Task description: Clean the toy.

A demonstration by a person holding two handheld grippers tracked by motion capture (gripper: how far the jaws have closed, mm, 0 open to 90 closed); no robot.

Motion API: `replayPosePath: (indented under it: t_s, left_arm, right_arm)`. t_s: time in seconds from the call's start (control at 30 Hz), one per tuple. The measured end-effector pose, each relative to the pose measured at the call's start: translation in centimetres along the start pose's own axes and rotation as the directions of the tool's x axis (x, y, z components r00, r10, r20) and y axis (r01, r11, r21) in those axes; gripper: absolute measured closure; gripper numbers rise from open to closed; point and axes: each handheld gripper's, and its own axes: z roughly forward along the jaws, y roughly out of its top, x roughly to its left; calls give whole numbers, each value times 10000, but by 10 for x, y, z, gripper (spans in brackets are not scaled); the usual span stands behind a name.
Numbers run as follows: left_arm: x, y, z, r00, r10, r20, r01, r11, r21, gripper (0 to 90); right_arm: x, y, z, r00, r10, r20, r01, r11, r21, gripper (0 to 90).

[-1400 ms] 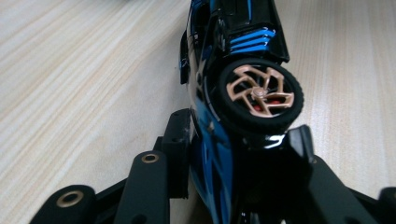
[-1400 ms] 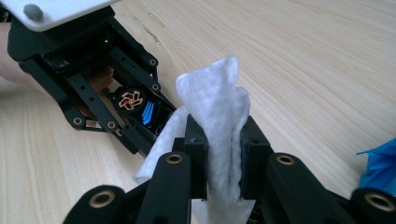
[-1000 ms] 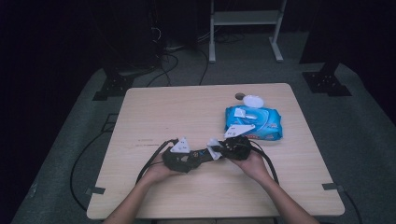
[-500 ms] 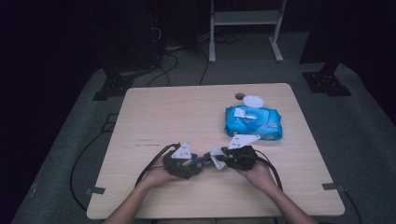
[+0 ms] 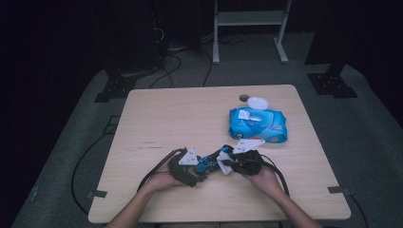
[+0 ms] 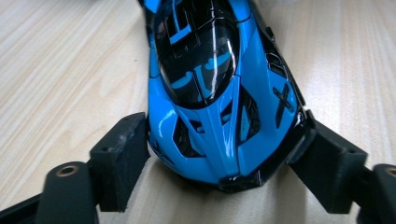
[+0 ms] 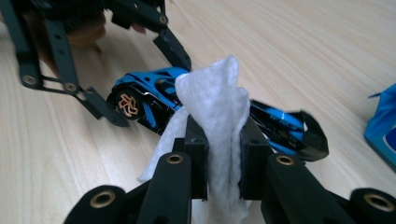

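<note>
Since a second ago our two hands have drawn back from beside the wipes pack toward the near edge, and our left gripper (image 6: 219, 154) has just been opening its jaws around the blue toy car (image 6: 219, 88). In the left gripper view the car's pointed end sits between the pads; the left pad stands just clear of the bodywork, while the right pad (image 6: 322, 163) looks to be touching or nearly touching it, and we cannot tell which. Our right gripper (image 7: 218, 154) is clamped on a bunched white wipe (image 7: 215, 107), which rises in front of the car's middle and hides it; the wipe's lower end is cut off by the frame. From above, the car (image 5: 209, 164) lies on the table (image 5: 166, 118) between our hands, largely covered by both grippers, and the wipe (image 5: 223, 168) is hard to make out there. The blue wipes pack (image 5: 259, 124) lies well apart toward the far right, a small white lid (image 5: 257, 102) just beyond it. Bare wood stretches left and ahead of the left gripper (image 5: 190, 166); the near edge runs close below our wrists.
</note>
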Motion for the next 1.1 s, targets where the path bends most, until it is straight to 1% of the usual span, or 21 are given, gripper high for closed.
replayPosePath:
  t_s: [0.1,0.17,0.23,0.3,0.33,0.37,0.4,0.43,0.47,0.6,0.67,0.77,0.83,0.87,0.9,0.97,1.03,1.1]
  left_arm:
    - [1,1,1,10000,-20,-88,20,10000,-35,196]
    - [3,1,1,9997,98,-219,-98,9999,25,196]
    - [6,2,1,9993,122,-357,-119,9999,88,194]
    - [10,1,1,9984,62,-561,-58,10000,60,197]
    - [14,0,1,9981,-124,-597,127,9999,48,198]
    - [14,0,1,9981,-124,-597,127,9999,48,213]
    - [16,-1,1,9981,-187,-593,188,9998,5,213]
    - [18,-1,1,9977,-303,-614,303,9995,-16,216]
    - [20,-2,2,9972,-341,-670,339,9994,-34,217]
    - [22,-1,4,9954,-361,-893,354,9993,-88,216]
    - [22,-1,4,9953,-356,-903,351,9994,-73,215]
    - [21,-1,3,9945,-349,-984,340,9994,-107,214]
    - [20,-1,0,9944,-350,-999,333,9993,-189,214]
    - [20,-1,-2,9943,-405,-990,376,9988,-310,216]
    - [20,-1,-2,9943,-405,-990,376,9988,-310,217]
    - [20,1,-6,9943,-381,-997,334,9983,-484,216]
    - [20,2,-8,9940,-489,-977,426,9969,-656,215]
    - [20,3,-9,9941,-426,-993,361,9971,-665,215]
  right_arm:
    - [-4,-2,2,9999,159,-1,-159,9999,34,769]
    - [-5,-2,3,9998,196,46,-196,9998,33,769]
    - [-6,-2,5,9998,179,106,-180,9998,37,769]
    - [-7,-1,10,9995,309,-28,-308,9993,196,769]
    - [-6,-1,13,9997,243,29,-243,9993,286,769]
    - [-6,-1,13,9997,243,29,-243,9993,286,769]
    - [-6,-2,19,9998,219,-16,-218,9986,477,769]
    - [-5,-2,22,9996,266,-26,-264,9982,545,769]
    - [-7,-2,25,9995,324,-5,-323,9987,389,769]
    - [-12,0,28,9988,480,28,-481,9980,406,770]
    - [-14,1,28,9985,550,22,-551,9977,394,770]
    - [-14,1,28,9988,480,75,-483,9977,470,768]
    - [-14,0,26,9981,620,12,-619,9972,427,768]
    - [-14,0,25,9977,682,-19,-681,9969,404,768]
    - [-14,-1,22,9976,695,-10,-694,9970,349,768]
    - [-16,-2,17,9974,721,-15,-720,9970,271,768]
    - [-19,-2,10,9962,874,2,-874,9961,110,768]
    - [-24,-3,2,9958,907,113,-907,9959,6,767]
